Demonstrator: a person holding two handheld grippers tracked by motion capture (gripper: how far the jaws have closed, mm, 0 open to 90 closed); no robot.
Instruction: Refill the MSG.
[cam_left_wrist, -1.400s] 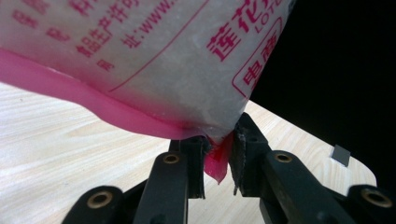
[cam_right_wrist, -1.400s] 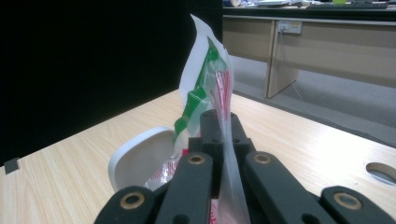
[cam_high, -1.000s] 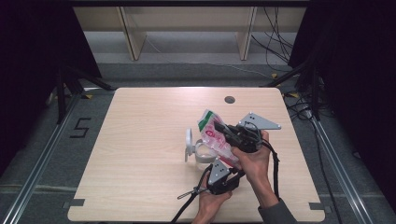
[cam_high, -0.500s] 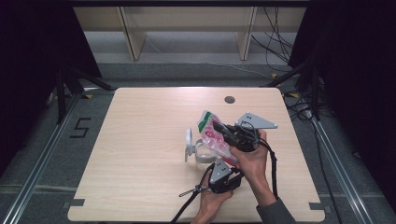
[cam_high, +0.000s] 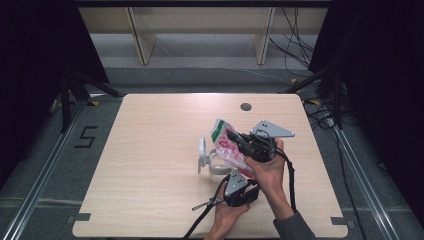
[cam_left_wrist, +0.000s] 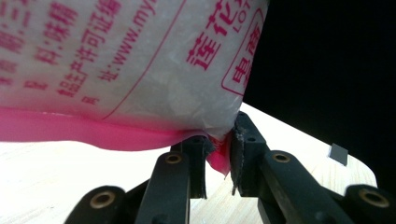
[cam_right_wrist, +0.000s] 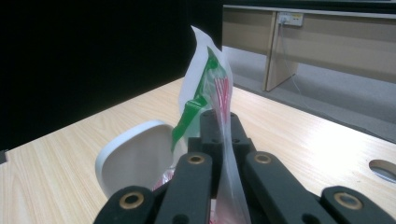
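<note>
Both my grippers hold the plastic bag (cam_high: 227, 145) near the table's (cam_high: 150, 165) right side.
My right gripper (cam_right_wrist: 223, 126) pinches its upper edge flat; my left gripper (cam_left_wrist: 219, 158) clamps narrowly on its pink bottom corner, beside the white bowl (cam_high: 207, 159).

Bag (cam_left_wrist: 140, 60): red Chinese print, "www.my", "LOT". Floor mark (cam_high: 86, 136): "5".

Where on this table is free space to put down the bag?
The table is bare on its left half, from the white bowl to the left edge, and along the far edge near the round hole. It is crowded near the bag and both grippers.
</note>
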